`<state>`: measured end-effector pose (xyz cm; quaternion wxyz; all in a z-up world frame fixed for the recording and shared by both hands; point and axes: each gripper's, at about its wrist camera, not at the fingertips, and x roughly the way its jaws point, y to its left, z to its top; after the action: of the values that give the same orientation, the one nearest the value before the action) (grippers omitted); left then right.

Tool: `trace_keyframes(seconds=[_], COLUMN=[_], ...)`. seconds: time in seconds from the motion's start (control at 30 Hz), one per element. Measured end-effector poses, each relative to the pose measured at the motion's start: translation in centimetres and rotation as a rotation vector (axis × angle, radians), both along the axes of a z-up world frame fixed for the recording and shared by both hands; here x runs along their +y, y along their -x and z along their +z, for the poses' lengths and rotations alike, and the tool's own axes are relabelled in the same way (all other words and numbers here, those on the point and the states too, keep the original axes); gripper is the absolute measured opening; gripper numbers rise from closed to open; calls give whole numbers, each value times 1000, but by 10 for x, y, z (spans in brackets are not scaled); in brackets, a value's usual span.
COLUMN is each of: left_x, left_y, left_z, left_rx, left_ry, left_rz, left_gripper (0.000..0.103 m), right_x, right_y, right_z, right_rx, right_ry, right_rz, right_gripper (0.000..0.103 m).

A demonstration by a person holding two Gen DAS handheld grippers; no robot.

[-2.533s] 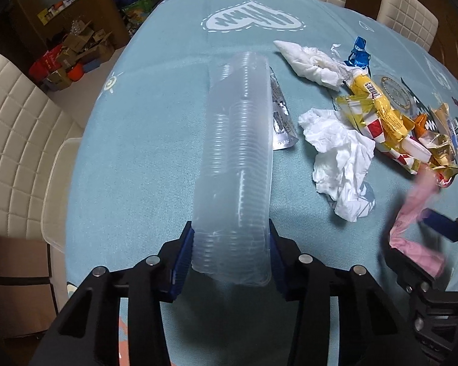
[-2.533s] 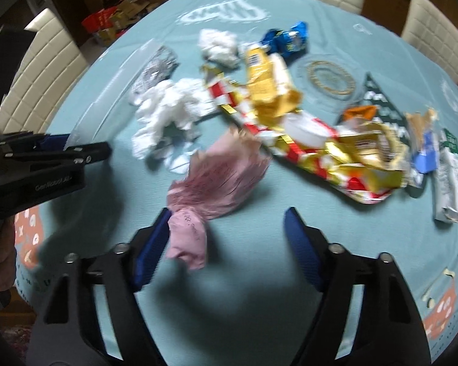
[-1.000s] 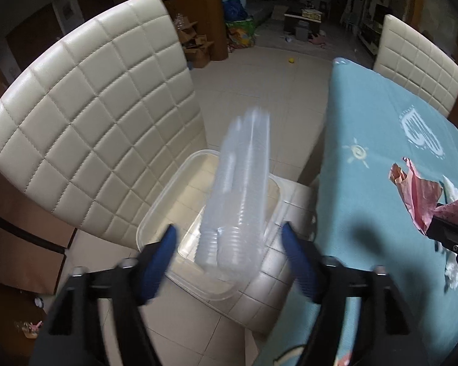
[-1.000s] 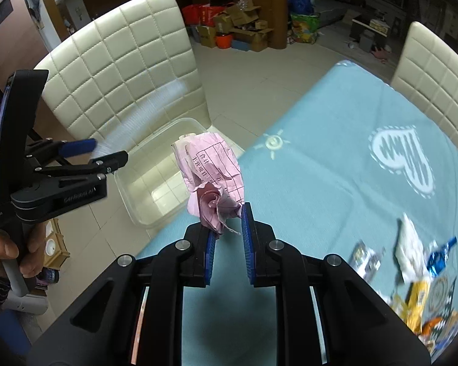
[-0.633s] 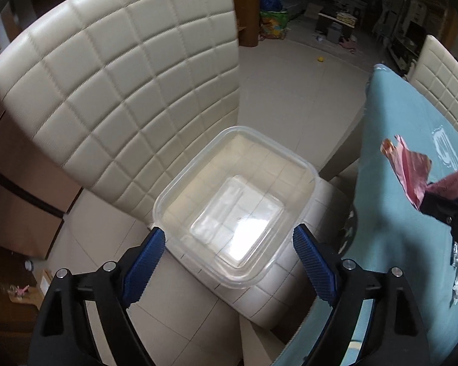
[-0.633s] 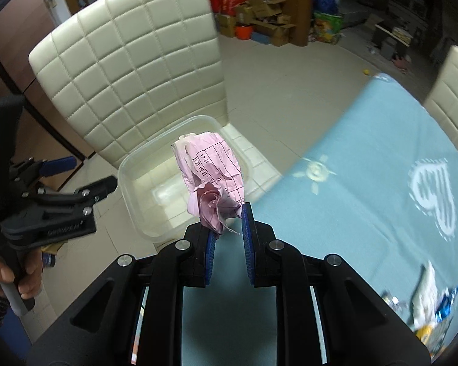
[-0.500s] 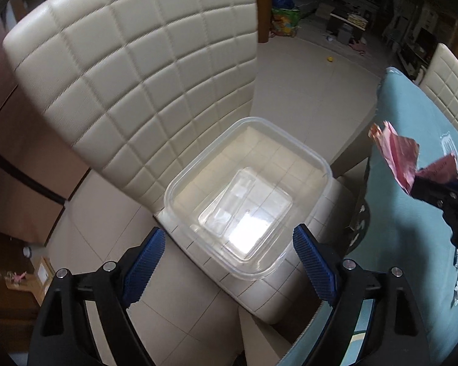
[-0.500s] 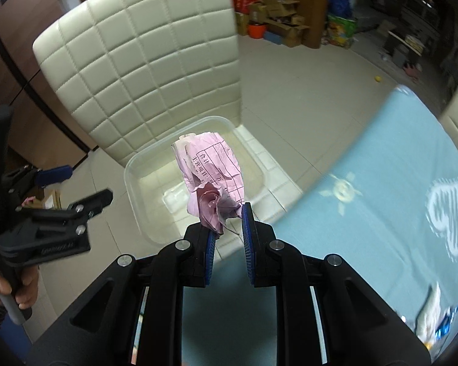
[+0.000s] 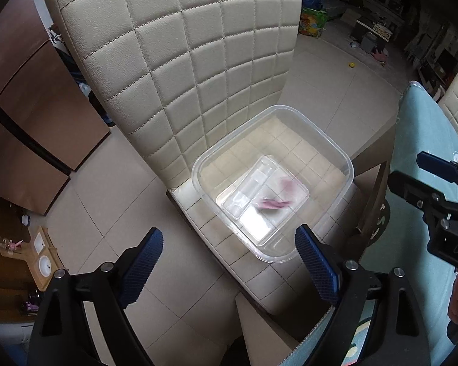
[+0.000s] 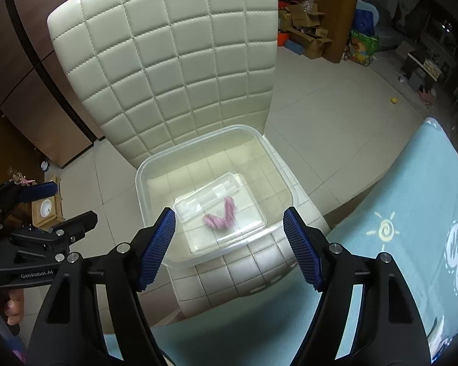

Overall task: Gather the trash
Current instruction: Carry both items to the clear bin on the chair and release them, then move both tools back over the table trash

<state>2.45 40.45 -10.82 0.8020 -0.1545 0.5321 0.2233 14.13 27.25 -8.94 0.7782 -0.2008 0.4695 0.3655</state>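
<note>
A clear plastic bin [image 9: 348, 164] [image 10: 278, 158] stands on the chair seat. In it lies a clear plastic tray [image 9: 247, 192] [image 10: 210, 196], and a crumpled pink paper [image 9: 274, 202] [image 10: 221, 218] rests on that tray, blurred in the left wrist view. My left gripper [image 9: 227, 244] hangs above the bin's near side, its jaws opening with nothing between them. My right gripper [image 10: 229, 222] hovers over the bin too, its jaws opening wide and empty, with the pink paper well below them. Each gripper shows at the other view's edge [image 9: 427, 177] [image 10: 52, 210].
The cream quilted chair [image 9: 198, 61] [image 10: 168, 61] has its tall back behind the bin. The teal-clothed table [image 9: 427, 140] [image 10: 412, 213] runs along the right. A brown cabinet [image 9: 30, 106] and a small wooden clock [image 9: 44, 262] stand at the left on the tiled floor.
The right gripper has opened and the pink paper has dropped into the bin. The clear tray left the left gripper a second ago and lies in the bin. Both hands came closer over the chair.
</note>
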Motion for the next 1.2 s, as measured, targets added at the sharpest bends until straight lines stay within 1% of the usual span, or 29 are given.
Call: trace_keyframes(seconds=[0.03,0.1,0.2,0.37,0.43,0.5,0.53,0.57,0.6,0.7,0.8,0.87,0.97,1.1,1.2], left_x=[-3,-10,-26,-63,-77,-94,-102,-112,-121,-153,-187,-205,-251,-301,-337], left_y=[0,-1,-6,-16,-20,-25,-27,-29,-31,-32,-33,-34,-36,-35,-32], left_z=[1,4,10,27,33,37,38,39,40,48,52,51,46,38,35], left_rx=[-1,-2,-3,-35,-51,-59,-65,-70,-74,-91,-99,-91,-61,-27,-21], left_ry=[-1,-5,-13,-27,-12,20,48,91,108,96,101,105,111,131,92], left_rz=[-5,-20,-50,-133,-171,-226,-250,-281,-297,-336,-388,-415,-476,-555,-617], left_gripper=[88,89,90,91,93,94,94,95,96,96,96,96,96,96,96], right_x=[-5,-20,-45,-94,-113,-134,-144,-155,-166,-200,-243,-276,-322,-382,-423], right_y=[2,5,10,14,17,22,25,28,32,43,56,65,78,92,105], right_z=[1,6,14,32,39,46,48,51,54,59,58,53,45,35,26], right_rx=[-4,-15,-36,-57,-75,-89,-94,-101,-104,-112,-108,-83,-60,-45,-38], right_ry=[3,0,-4,-27,-33,-42,-45,-48,-50,-48,-47,-48,-38,-23,4], right_rz=[-9,-39,-87,-190,-224,-263,-279,-300,-316,-364,-432,-486,-567,-664,-727], right_gripper=[78,85,91,95,97,98,98,99,99,99,100,100,100,100,100])
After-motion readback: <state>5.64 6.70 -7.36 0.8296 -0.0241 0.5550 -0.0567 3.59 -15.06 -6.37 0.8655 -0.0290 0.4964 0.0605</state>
